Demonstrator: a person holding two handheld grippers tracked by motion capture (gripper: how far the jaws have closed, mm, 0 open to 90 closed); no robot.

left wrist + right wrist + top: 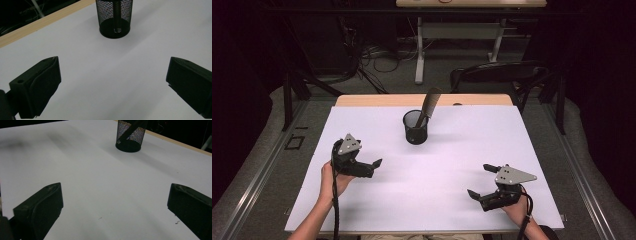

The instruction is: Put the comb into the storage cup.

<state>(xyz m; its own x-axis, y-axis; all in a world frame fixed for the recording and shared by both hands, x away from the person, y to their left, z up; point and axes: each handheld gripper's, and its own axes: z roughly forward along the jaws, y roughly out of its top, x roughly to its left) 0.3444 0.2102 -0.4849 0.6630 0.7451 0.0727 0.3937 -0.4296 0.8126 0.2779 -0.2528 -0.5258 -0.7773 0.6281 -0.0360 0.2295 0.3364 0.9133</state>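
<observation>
Scene: we look down on a white worktop [422, 175] with a wooden strip along its far edge, a person's forearms coming in from the near side.
Left tongs: we see the left tongs [371, 166] held low over the left part of the worktop, jaws spread wide and holding nothing; in the left gripper view [113, 82] the two black jaws stand far apart with bare white surface between them.
Right tongs: the right tongs [482, 181] sit over the near right part of the worktop, jaws likewise spread and empty; the right gripper view [115, 205] shows the same wide gap.
Cup: a black mesh cup [415, 127] stands upright near the middle of the far half of the worktop, well apart from both tongs; we also see it ahead of the jaws in the left gripper view [114, 17] and the right gripper view [130, 137].
Tool: a tool with a brown handle [430, 104] leans in the cup, tilted to the right, its upper end above the rim.
</observation>
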